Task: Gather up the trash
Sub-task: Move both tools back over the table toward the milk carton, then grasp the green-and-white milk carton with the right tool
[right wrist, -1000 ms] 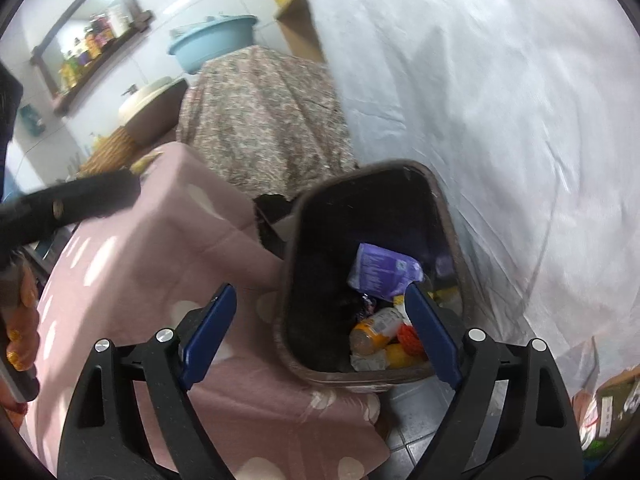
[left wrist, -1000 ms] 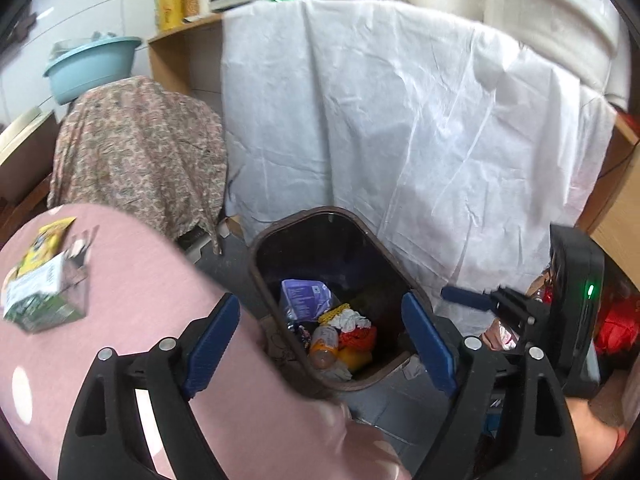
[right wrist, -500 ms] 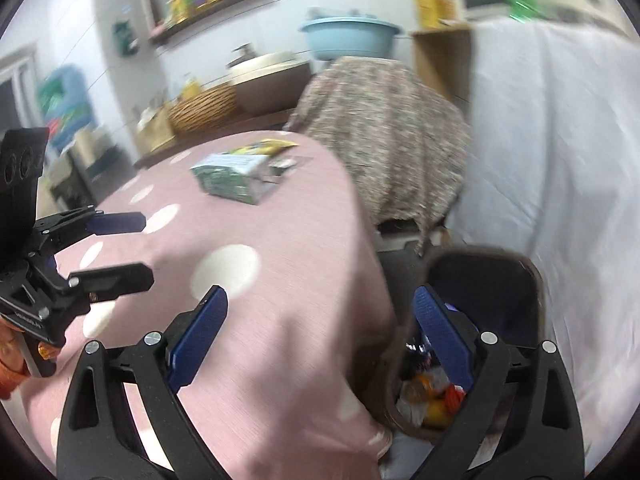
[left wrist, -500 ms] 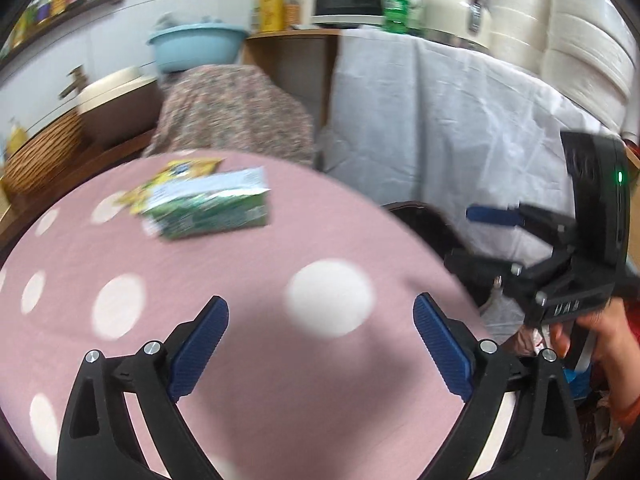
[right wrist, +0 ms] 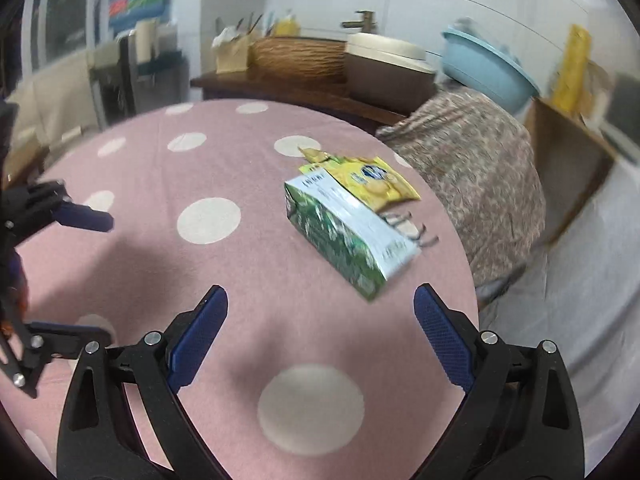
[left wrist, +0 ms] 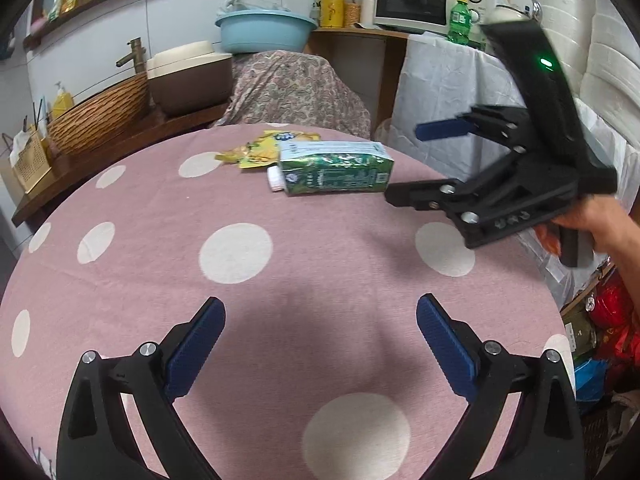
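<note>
A green and white carton [left wrist: 335, 171] lies on its side on the pink dotted tablecloth [left wrist: 280, 264], with a yellow snack wrapper [left wrist: 264, 148] just behind it. Both show in the right wrist view too: the carton [right wrist: 344, 232] and the wrapper [right wrist: 368, 178]. My left gripper [left wrist: 320, 340] is open and empty above the near part of the table. My right gripper [right wrist: 320, 328] is open and empty, near the carton; in the left wrist view it [left wrist: 420, 164] hovers right of the carton. The trash bin is out of view.
A chair under a floral cover [left wrist: 296, 88] stands behind the table. A white sheet [left wrist: 452, 92] drapes furniture at right. A counter at back left holds a woven basket [left wrist: 100, 120], a brown pot [left wrist: 188, 76] and a blue basin [left wrist: 264, 32].
Both grippers have swung up from over the trash bin on the floor to the table top. The carton and wrapper now lie ahead of them. Both stay open.
</note>
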Tool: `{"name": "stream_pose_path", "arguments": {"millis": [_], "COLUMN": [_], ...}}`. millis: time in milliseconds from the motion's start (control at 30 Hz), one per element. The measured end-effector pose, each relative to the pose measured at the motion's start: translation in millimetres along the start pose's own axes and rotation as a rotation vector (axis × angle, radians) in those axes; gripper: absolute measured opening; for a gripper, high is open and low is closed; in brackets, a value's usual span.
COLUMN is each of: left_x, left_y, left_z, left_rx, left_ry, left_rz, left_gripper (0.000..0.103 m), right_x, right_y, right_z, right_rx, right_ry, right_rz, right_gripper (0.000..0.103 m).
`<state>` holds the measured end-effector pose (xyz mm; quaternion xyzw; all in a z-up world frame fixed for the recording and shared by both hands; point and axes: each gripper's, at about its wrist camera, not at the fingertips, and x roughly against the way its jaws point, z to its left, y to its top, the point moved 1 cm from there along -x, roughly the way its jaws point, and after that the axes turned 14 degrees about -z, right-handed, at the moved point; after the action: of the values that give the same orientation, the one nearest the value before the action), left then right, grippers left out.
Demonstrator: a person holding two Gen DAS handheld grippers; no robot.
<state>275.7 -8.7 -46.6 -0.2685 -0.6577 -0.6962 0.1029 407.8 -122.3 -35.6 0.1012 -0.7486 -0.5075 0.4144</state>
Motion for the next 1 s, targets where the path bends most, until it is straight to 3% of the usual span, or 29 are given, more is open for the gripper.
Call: {"name": "stream_pose_path", "arguments": {"millis": [233, 500, 633, 733, 833, 1000], "left_x": [5, 3, 1, 0, -1, -6], "left_y": [-5, -9, -8, -8, -8, -7], "left_z": [20, 29, 33, 36, 38, 48], "left_rx": [0.025, 0.01, 0.021, 0.037, 0.031, 0.05], "left_ry": [0.001, 0.008, 0.002, -0.009, -0.003, -0.002], "left_rz": [0.002, 0.013, 0.015, 0.021, 0.025, 0.041], "left_gripper": [0.096, 0.096, 0.096, 0.096, 0.096, 0.096], "right_x": [-61, -106, -118, -122, -121, -107], "right_y": [27, 22, 21, 20, 21, 16], "right_z": [0, 7, 5, 4, 2, 3], "right_rx": [0.212, 0.404, 0.393, 0.394, 0.377, 0.322], "right_ry": [0.022, 0.067, 0.11, 0.123, 0.126, 0.153], "right_rz": [0.147, 0.316, 0.368, 0.386, 0.383, 0.366], "right_gripper": [0.093, 0.093, 0.09, 0.079, 0.061, 0.059]}}
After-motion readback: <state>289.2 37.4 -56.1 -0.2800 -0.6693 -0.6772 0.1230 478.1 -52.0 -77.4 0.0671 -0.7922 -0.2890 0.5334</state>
